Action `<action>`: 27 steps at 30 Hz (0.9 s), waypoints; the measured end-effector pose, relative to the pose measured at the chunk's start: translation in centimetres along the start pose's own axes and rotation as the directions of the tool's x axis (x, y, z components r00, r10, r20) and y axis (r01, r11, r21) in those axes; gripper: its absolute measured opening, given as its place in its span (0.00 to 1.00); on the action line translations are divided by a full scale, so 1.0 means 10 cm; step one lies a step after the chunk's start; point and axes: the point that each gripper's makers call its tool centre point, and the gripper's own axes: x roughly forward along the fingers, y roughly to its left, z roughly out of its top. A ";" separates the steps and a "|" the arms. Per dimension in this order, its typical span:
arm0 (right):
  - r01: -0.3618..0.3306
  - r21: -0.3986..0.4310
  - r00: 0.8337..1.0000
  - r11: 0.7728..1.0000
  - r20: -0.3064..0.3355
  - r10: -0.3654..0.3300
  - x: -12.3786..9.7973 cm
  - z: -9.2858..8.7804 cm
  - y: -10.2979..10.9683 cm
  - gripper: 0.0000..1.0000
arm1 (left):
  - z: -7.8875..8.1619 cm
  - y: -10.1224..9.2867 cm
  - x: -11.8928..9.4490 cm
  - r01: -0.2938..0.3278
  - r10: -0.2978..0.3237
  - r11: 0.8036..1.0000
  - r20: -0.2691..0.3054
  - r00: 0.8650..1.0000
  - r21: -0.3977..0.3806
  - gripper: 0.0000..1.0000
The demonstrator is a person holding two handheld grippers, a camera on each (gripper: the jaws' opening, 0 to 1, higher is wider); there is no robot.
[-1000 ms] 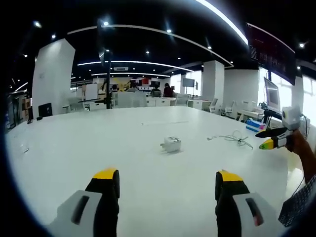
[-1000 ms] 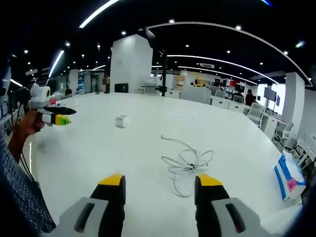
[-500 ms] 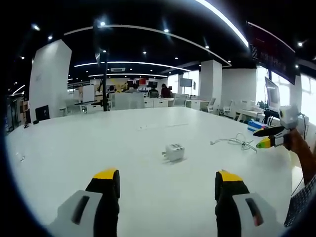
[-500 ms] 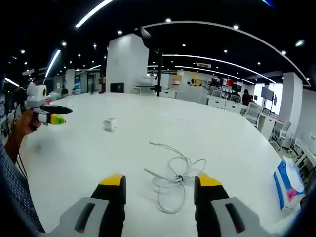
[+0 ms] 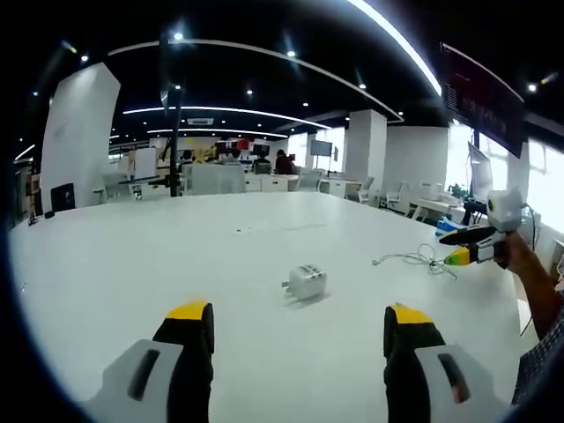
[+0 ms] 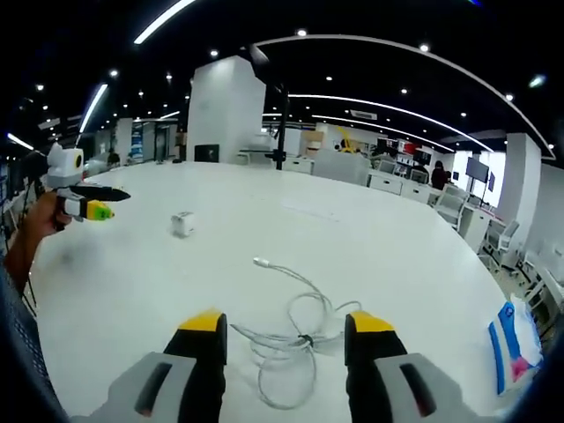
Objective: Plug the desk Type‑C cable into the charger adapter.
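- The left tongs (image 5: 300,322) stand wide apart and hold nothing, their yellow-tipped jaws rising over the white surface (image 5: 132,264).
- The charger adapter (image 5: 306,282) lies on the surface ahead of the left tongs, between the lines of the two jaws and well away from every edge, with its prongs pointing to the left of the left gripper view.
- The right tongs (image 6: 282,330) are also wide and empty.
- The Type-C cable (image 6: 295,339), white and loosely coiled, lies on the surface just ahead of the right tongs; part of the coil sits between the jaws, and one free end with its plug (image 6: 261,262) reaches out toward the middle of the surface.
- In the right gripper view the adapter sits well apart from the cable, farther out toward the left.
- In the left gripper view the cable appears as a small tangle near the right edge of the surface.
- A blue and white packet (image 6: 509,344) lies near the right edge of the surface.
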 end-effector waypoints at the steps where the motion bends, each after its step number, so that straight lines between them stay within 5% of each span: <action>1: -0.002 0.002 1.000 1.000 0.004 0.002 0.01 0.02 0.00 0.55 | 0.01 0.00 0.02 0.004 -0.004 1.000 0.000 1.000 0.001 0.79; 15: -0.014 -0.008 1.000 1.000 0.010 0.014 0.17 0.13 -0.06 0.54 | 0.07 0.10 0.15 0.042 -0.042 0.998 -0.020 0.999 0.036 0.78; 27: -0.053 -0.023 0.999 0.998 -0.012 0.052 0.42 0.16 -0.20 0.53 | 0.05 0.11 0.47 0.160 -0.158 0.984 -0.042 0.987 0.079 0.77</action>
